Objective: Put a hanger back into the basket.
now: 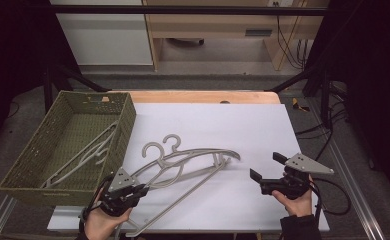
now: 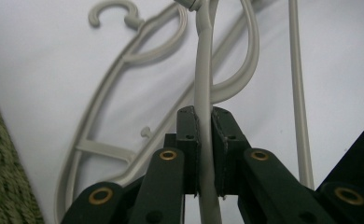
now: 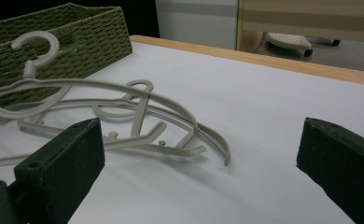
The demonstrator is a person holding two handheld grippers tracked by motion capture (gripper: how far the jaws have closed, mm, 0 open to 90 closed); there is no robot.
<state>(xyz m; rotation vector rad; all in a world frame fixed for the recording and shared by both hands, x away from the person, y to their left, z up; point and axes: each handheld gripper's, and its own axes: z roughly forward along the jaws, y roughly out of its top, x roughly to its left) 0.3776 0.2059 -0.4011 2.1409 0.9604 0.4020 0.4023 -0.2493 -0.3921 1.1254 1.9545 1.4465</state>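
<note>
- Left gripper [image 1: 142, 189] clamped on grey hanger [image 1: 183, 165], lifted beside green basket [image 1: 20, 172]
- Right gripper [image 1: 266, 167] spread wide, holding nothing, above white sheet [image 1: 243, 125]

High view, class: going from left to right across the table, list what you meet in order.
Green woven basket holding a hanger → left gripper, clamped on a grey hanger → grey hangers on the white sheet → right gripper, jaws open.
</note>
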